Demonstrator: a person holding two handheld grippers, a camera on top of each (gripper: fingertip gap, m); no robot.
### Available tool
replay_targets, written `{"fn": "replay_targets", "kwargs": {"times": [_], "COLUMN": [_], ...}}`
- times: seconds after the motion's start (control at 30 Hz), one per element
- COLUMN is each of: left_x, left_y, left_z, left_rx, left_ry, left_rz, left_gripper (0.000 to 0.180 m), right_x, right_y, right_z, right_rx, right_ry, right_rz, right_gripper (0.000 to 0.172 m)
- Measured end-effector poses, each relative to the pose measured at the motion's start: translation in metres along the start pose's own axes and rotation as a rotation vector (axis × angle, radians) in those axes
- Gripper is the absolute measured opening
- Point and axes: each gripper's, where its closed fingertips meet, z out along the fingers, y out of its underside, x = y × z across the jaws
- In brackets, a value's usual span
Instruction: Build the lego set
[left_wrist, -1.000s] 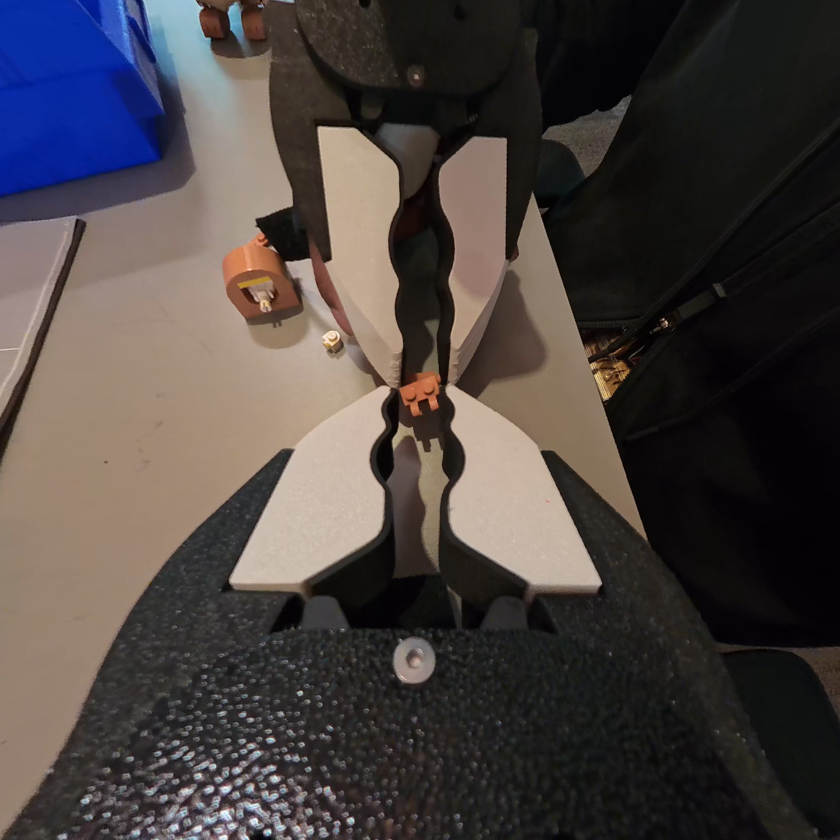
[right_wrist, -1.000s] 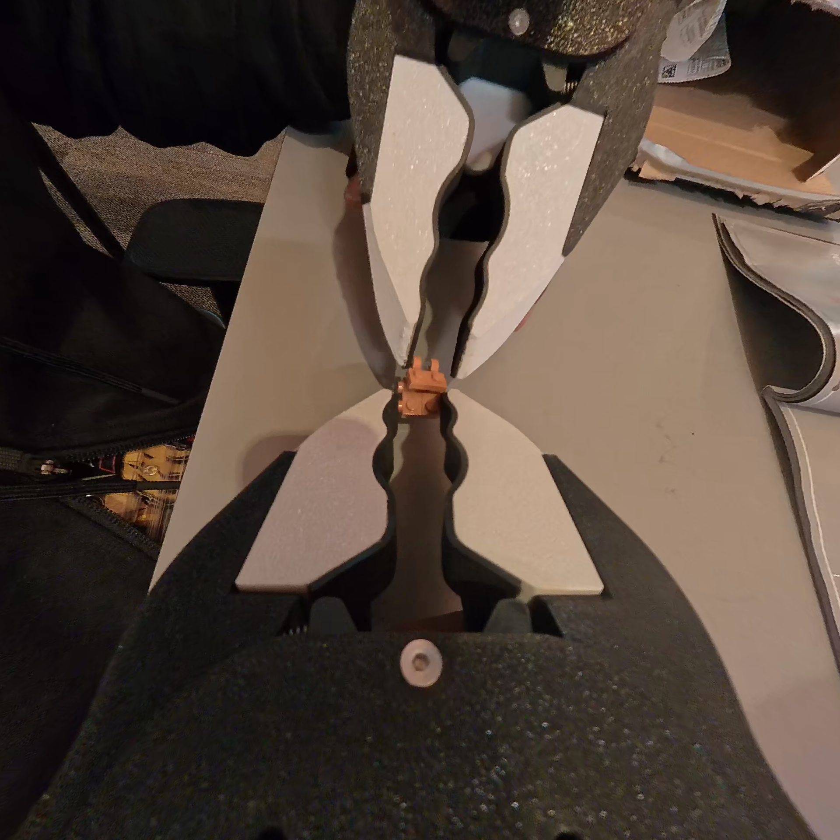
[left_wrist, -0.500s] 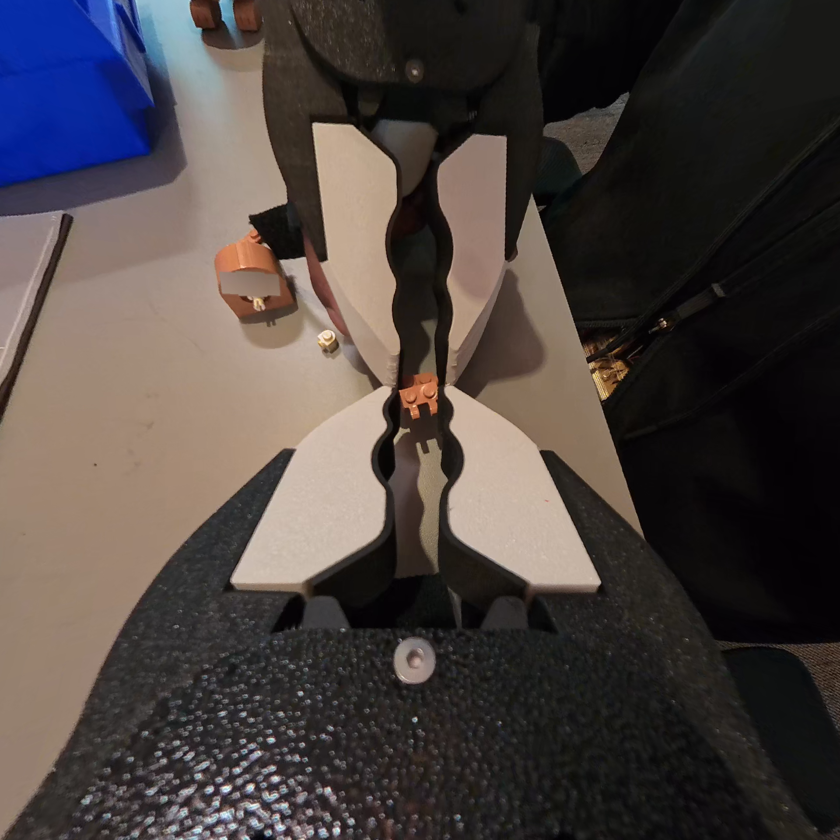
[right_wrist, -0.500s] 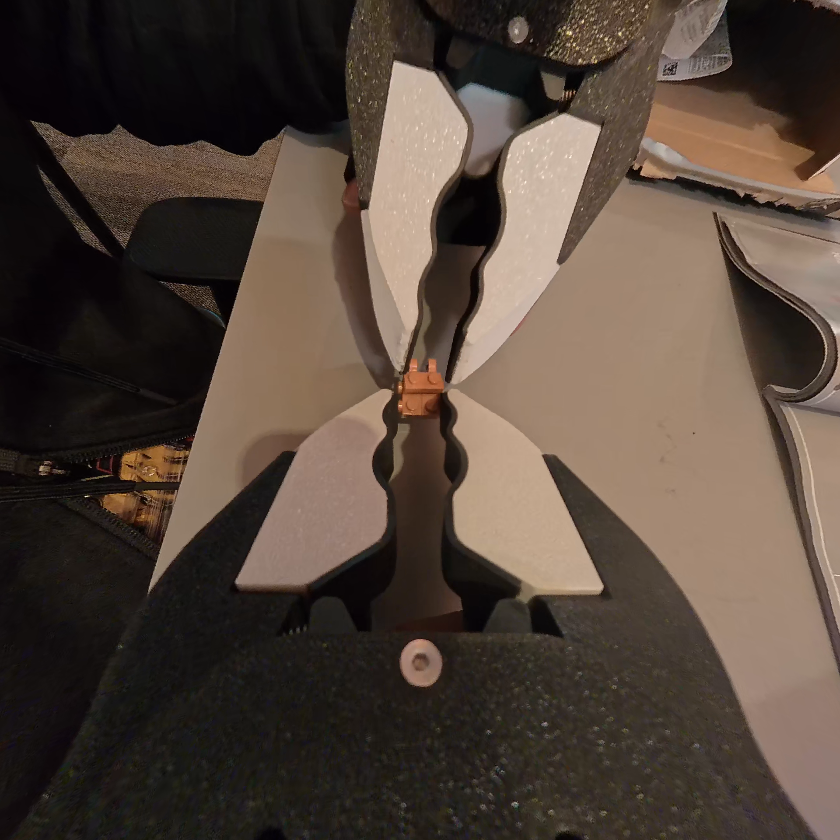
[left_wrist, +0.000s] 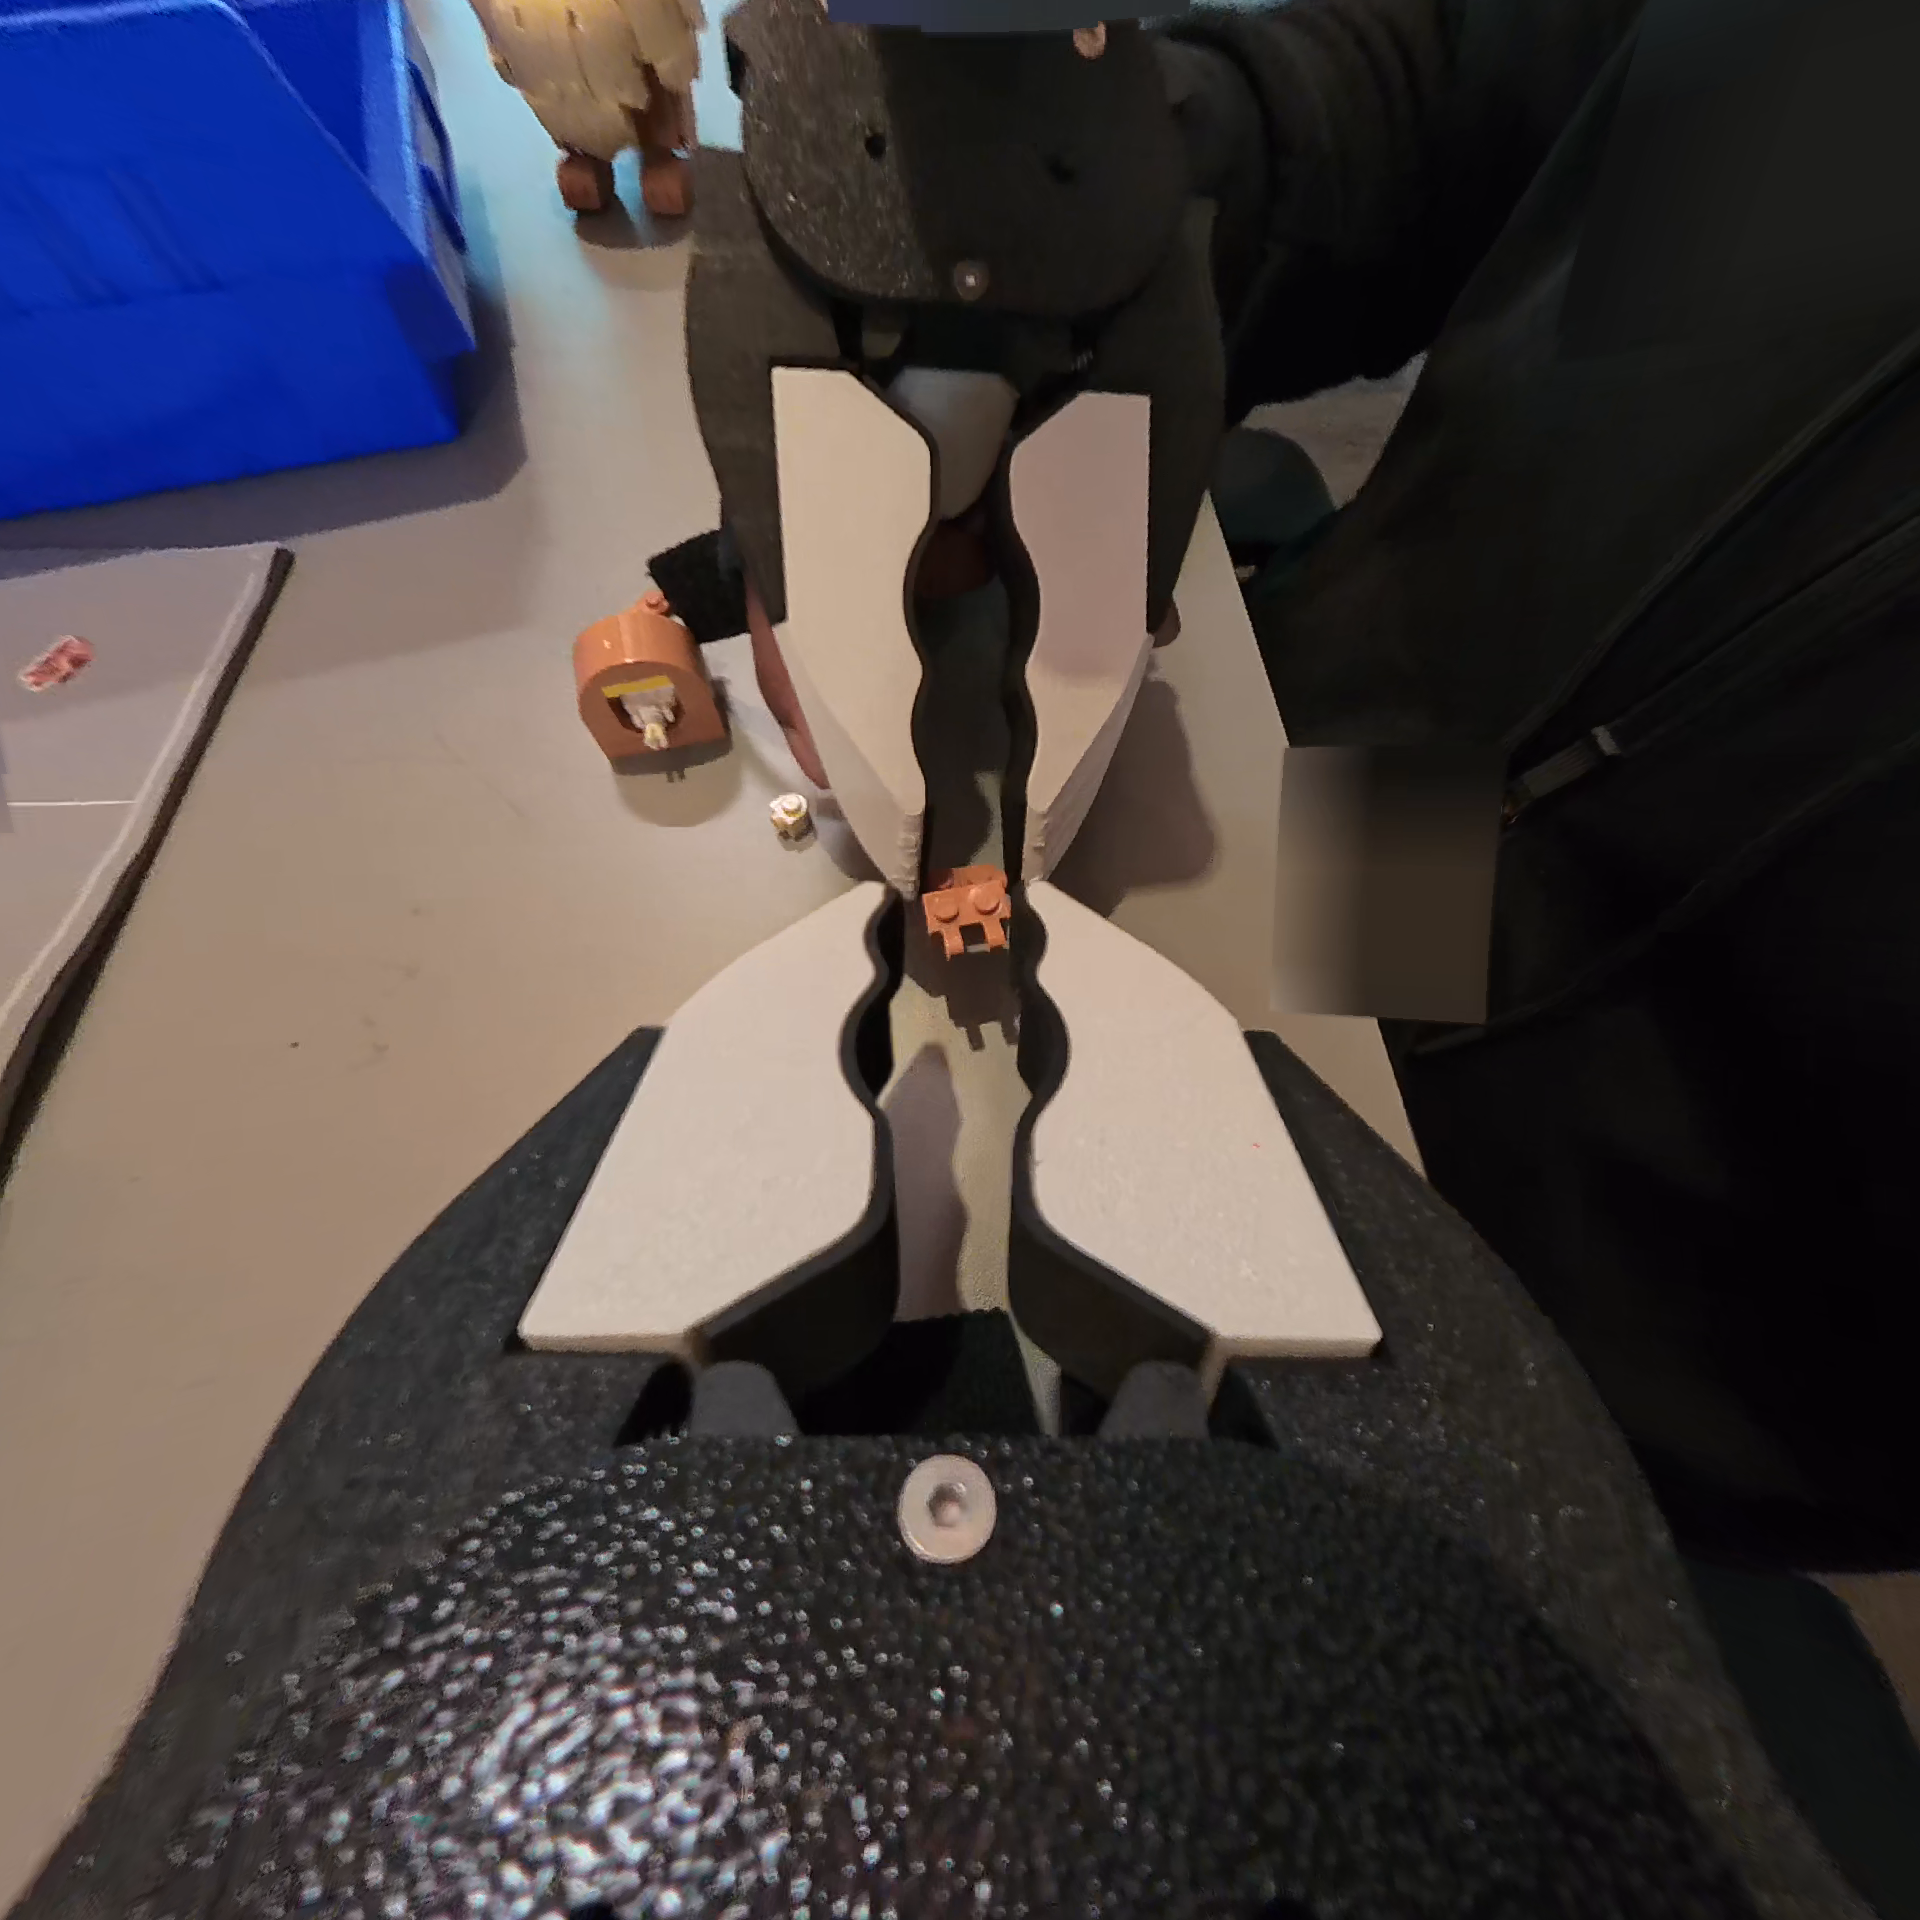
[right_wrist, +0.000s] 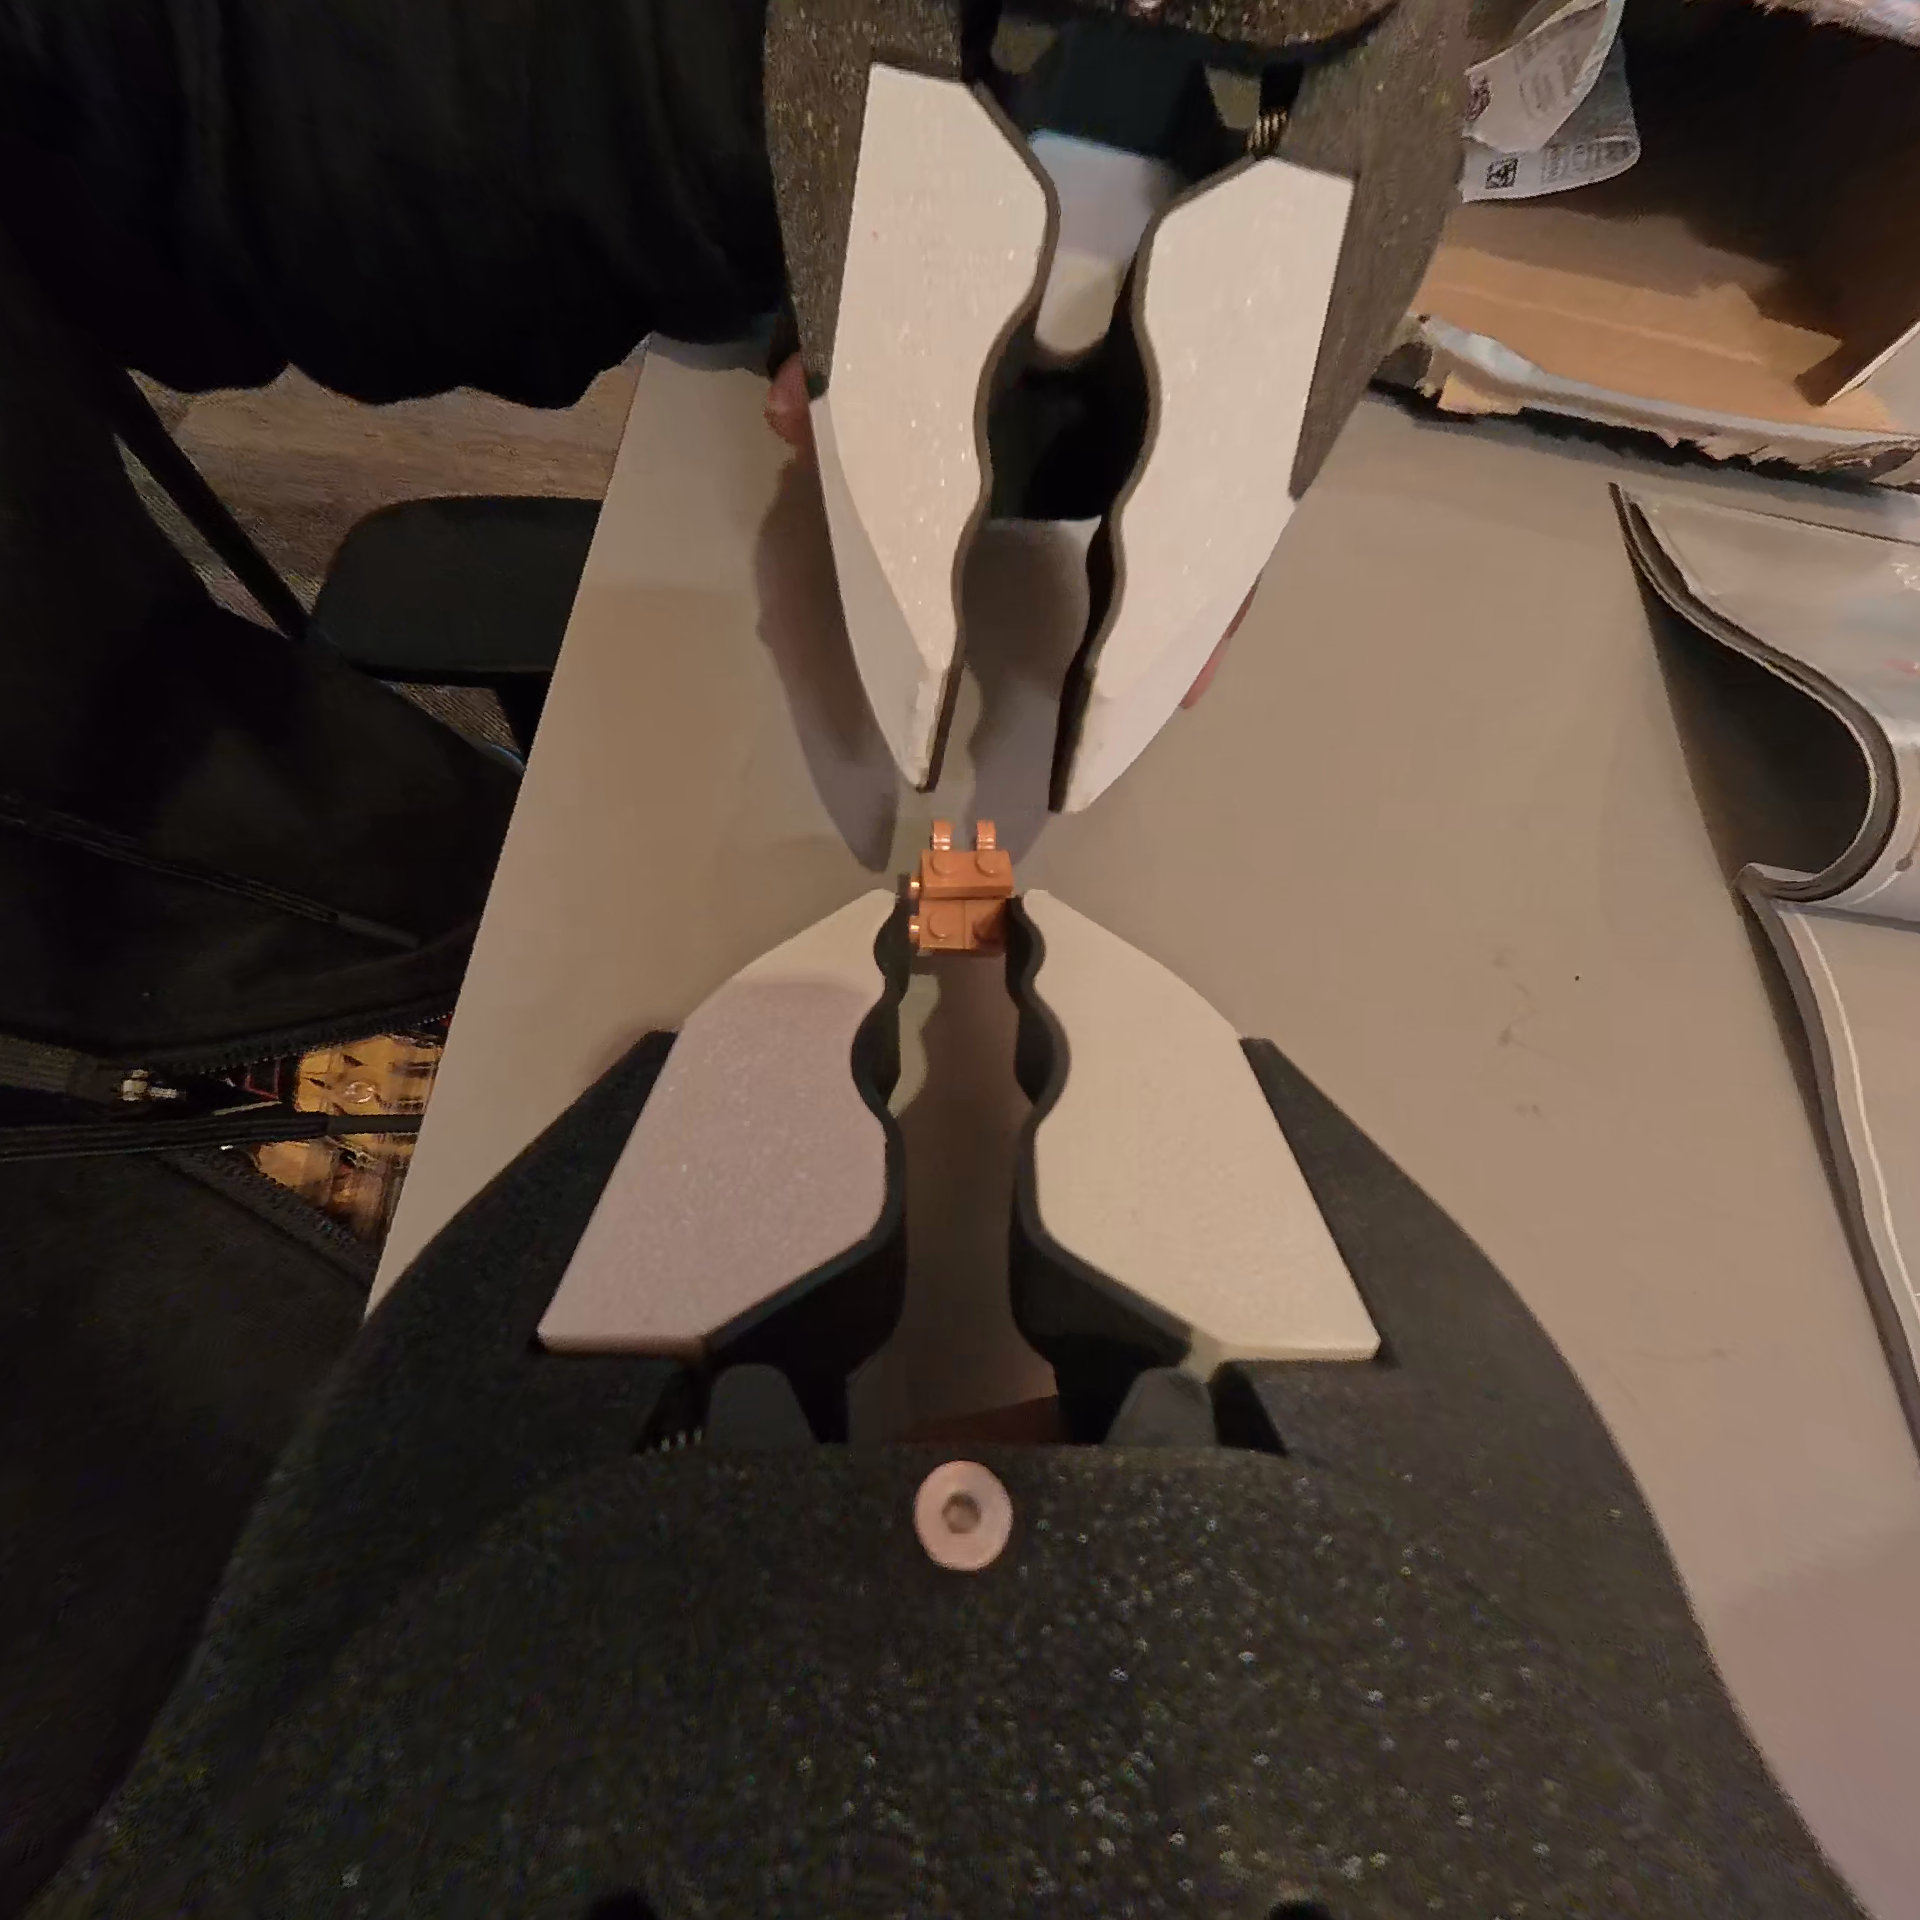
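Observation:
A small orange brick piece with two clips on its far end is pinched between my right gripper's fingertips, above the grey table. My left gripper faces it from the far side. It is open, with its tips a short way off the clips and not touching them. In the left wrist view the orange piece sits in the tips of the right gripper. It stands just at my left gripper's tips, with space showing between its left side and the pad.
A brown rounded brick part and a tiny tan stud lie on the table. A blue bin and a cream brick animal stand at the back. Grey mats lie alongside, and a cardboard box and a black bag are near the table edge.
Both grippers were on the orange piece tip to tip. My left gripper has let go and drawn back a little. The right gripper still holds the piece.

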Motion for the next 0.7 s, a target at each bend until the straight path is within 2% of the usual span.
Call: {"fn": "replay_targets", "kwargs": {"times": [0.33, 0.7], "left_x": [0.000, 0.001], "left_y": [0.000, -0.012], "left_z": [0.000, 0.005], "left_rx": [0.082, 0.165], "left_ry": [-0.130, -0.124], "left_rz": [-0.213, -0.216], "left_gripper": [0.029, 0.028], "right_x": [0.004, 0.003], "right_y": [-0.013, -0.028], "right_z": [-0.014, -0.026], "right_rx": [0.065, 0.113], "right_ry": [-0.023, -0.026], "right_rz": [0.055, 0.061], "right_gripper": [0.017, 0.017]}}
